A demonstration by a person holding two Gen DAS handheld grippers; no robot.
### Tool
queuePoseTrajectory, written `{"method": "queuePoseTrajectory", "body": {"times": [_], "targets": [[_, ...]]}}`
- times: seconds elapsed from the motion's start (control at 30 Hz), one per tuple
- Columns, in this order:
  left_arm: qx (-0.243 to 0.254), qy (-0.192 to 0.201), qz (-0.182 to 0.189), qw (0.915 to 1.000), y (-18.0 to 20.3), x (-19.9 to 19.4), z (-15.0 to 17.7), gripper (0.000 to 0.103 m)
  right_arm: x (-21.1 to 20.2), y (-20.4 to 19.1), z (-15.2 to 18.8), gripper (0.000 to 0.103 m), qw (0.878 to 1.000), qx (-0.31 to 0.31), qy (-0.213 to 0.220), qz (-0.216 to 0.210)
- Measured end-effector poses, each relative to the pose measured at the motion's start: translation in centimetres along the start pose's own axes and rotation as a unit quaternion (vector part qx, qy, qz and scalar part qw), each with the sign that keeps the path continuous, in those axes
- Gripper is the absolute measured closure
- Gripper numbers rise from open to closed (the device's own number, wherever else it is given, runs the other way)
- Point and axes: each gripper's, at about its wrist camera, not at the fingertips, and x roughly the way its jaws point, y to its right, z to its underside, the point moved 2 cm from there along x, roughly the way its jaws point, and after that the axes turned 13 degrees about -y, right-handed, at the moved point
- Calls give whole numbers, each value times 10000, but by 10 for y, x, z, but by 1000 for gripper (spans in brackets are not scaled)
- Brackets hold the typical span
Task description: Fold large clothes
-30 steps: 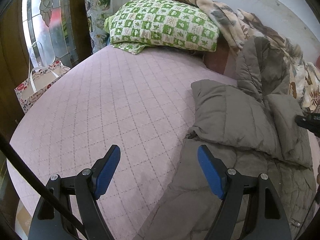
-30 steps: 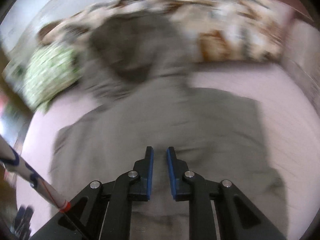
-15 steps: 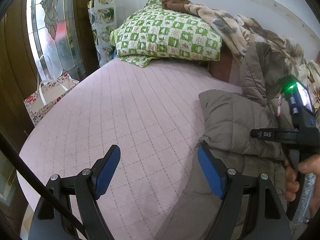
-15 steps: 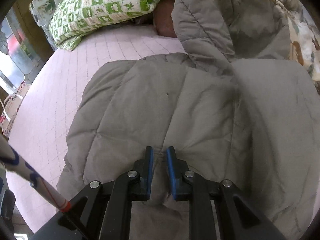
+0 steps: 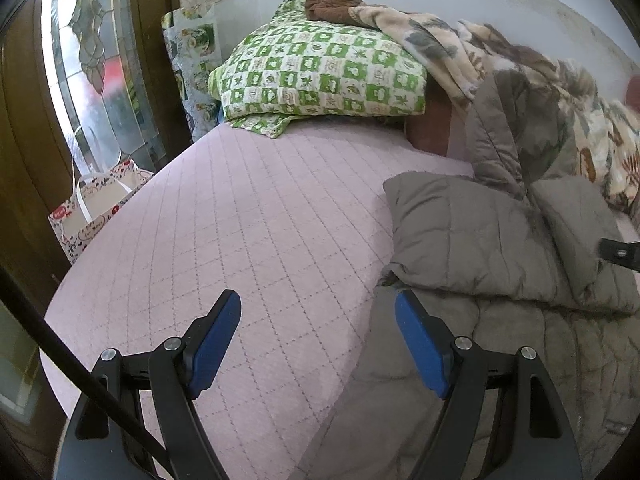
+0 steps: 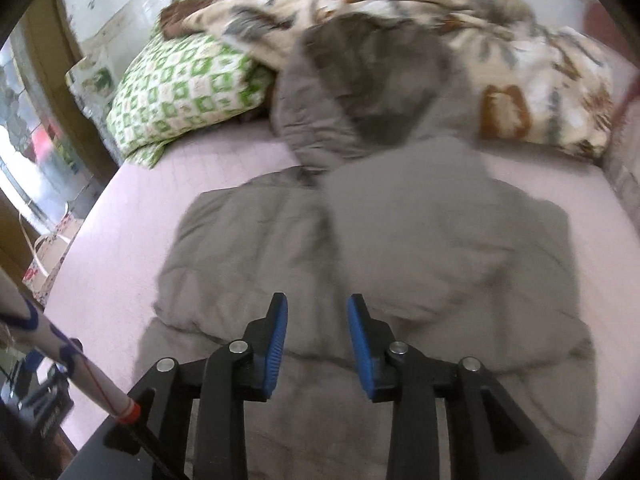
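Note:
A grey quilted hooded jacket (image 6: 400,248) lies on the pink quilted bed (image 5: 248,216), both sleeves folded in over its front and the hood toward the pillows. In the left wrist view the jacket (image 5: 480,240) fills the right side. My left gripper (image 5: 318,320) is open and empty, over the jacket's left edge and the bare bed. My right gripper (image 6: 317,322) is open and empty, above the jacket's middle below the folded sleeves. A part of the right gripper (image 5: 620,254) shows at the right edge of the left wrist view.
A green checked pillow (image 5: 320,76) and a floral blanket (image 6: 520,68) lie at the head of the bed by the wall. A gift bag (image 5: 92,208) stands on the floor at the bed's left, under a window (image 5: 80,60).
My right gripper has opened from shut and pulled back from the jacket, out of most of the left wrist view. The left gripper has stayed open and nearly still.

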Motion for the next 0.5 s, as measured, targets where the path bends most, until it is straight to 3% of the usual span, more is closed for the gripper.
{"method": "queuePoseTrajectory", "body": {"times": [0.1, 0.23, 0.4, 0.5], "targets": [[150, -57, -140, 9998, 10, 6, 5, 24, -7, 37, 14, 68, 9995, 279, 113, 44], [209, -188, -35, 9996, 18, 13, 9, 24, -12, 87, 38, 65, 9964, 787, 314, -90], [97, -241, 319, 9992, 21, 11, -2, 24, -18, 141, 68, 60, 9888, 1307, 676, -233], [161, -550, 637, 9963, 38, 18, -23, 24, -21, 164, 80, 59, 9858, 1434, 852, -199]]}}
